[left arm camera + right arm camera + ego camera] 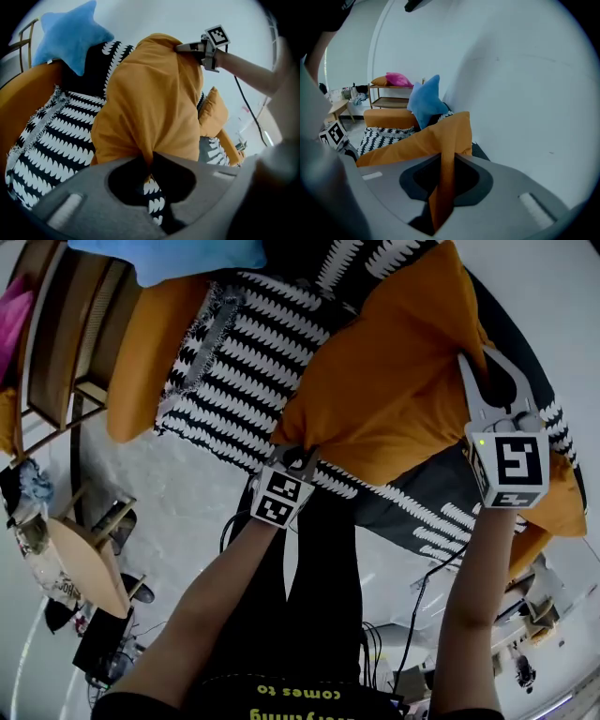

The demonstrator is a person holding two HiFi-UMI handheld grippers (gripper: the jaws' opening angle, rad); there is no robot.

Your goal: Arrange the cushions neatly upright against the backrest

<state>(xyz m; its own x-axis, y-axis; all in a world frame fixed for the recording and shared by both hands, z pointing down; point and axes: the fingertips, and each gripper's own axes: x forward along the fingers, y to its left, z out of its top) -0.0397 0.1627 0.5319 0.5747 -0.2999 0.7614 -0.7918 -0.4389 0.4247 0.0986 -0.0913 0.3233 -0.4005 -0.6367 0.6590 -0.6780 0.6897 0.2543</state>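
Over sofa point(145, 362), outstretched grippers point(302, 457) point(480, 357) clamp cushion point(394, 381).

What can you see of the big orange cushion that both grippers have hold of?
The orange cushion is large and soft, in plain mustard-orange fabric, creased and bunched. The left gripper is shut on one corner, and the right gripper is shut on a fold at the opposite edge. The cushion sags between them over the black-and-white patterned throw. Whether it touches the throw cannot be told.
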